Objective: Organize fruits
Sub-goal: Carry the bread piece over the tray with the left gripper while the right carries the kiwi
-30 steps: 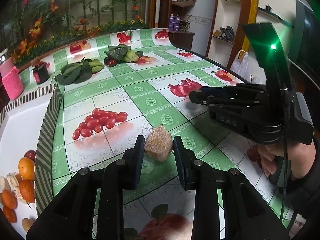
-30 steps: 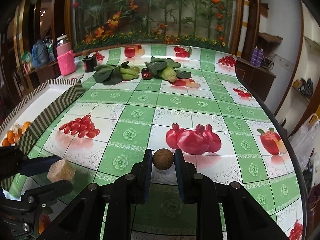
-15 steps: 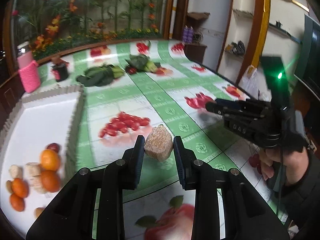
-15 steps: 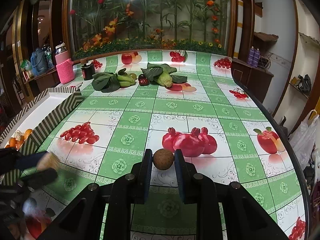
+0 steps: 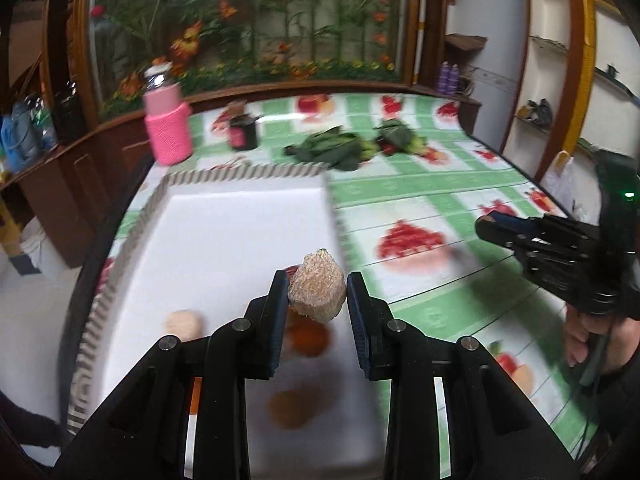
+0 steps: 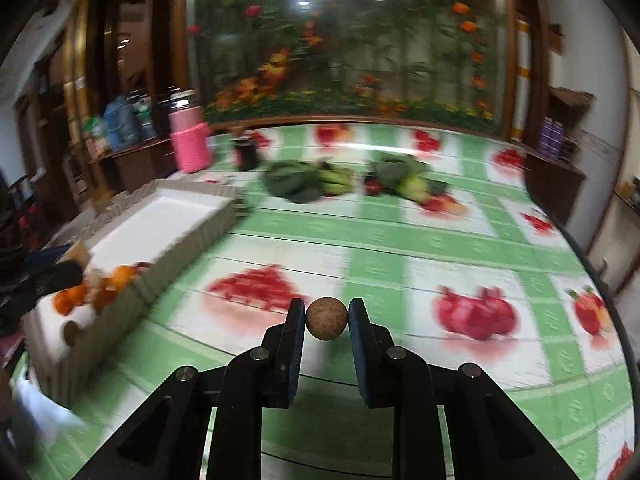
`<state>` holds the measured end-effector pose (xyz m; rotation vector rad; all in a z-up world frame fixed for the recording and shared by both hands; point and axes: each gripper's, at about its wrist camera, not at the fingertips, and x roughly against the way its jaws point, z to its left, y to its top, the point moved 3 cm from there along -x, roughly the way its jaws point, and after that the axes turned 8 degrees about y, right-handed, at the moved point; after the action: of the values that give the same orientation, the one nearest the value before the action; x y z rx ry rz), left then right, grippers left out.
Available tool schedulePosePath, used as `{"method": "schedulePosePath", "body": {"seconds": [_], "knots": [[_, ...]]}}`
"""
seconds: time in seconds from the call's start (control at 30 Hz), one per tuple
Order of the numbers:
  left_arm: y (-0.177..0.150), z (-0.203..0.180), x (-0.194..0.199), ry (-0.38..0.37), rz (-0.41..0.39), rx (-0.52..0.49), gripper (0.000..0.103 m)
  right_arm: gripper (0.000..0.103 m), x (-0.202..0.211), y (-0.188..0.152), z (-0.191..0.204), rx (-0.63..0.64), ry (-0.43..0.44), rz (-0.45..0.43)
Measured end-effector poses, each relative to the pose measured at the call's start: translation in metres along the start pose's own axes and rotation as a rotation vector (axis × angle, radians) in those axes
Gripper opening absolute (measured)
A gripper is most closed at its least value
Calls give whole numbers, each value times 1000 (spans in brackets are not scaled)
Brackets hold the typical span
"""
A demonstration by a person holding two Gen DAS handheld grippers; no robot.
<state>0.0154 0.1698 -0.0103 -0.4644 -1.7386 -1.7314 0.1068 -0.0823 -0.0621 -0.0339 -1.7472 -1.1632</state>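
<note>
Each tool is showing black angular arms with round silver screws and blue-edged pads: left tool [image 5: 317,308], right tool [image 6: 327,334]. A green light is glowing on the right one, with a dark sleeve [image 5: 618,412] showing behind it.

Domestic dining room: table under fruit-print oilcloth [image 6: 380,240], wooden sideboards [image 5: 80,168] at left, flower mural [image 6: 352,40] (upper centre), wall shelves [image 5: 560,60] at right.

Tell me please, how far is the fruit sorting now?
Done: several orange fruits already lie in the white tray. In hand: the left tongs hold a rough tan chunk above the tray; the right tongs grip a round brown fruit over the tablecloth. Left: putting both down in the tray.
</note>
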Motion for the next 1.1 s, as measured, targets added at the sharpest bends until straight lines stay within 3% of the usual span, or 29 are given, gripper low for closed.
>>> {"method": "schedulePosePath", "body": {"seconds": [0.13, 0.33, 0.8, 1.03, 1.1], "knots": [[-6, 31, -3, 30, 17, 5, 28, 22, -17, 11, 41, 60, 105, 4], [-9, 57, -15, 68, 53, 21, 28, 22, -44, 24, 75, 87, 180, 3], [10, 64, -58, 125, 161, 54, 28, 22, -104, 61, 133, 107, 224, 39], [7, 57, -76, 143, 202, 44, 28, 22, -130, 51, 131, 81, 252, 90], [5, 55, -77, 149, 204, 42, 28, 22, -127, 54, 127, 69, 267, 66]]}}
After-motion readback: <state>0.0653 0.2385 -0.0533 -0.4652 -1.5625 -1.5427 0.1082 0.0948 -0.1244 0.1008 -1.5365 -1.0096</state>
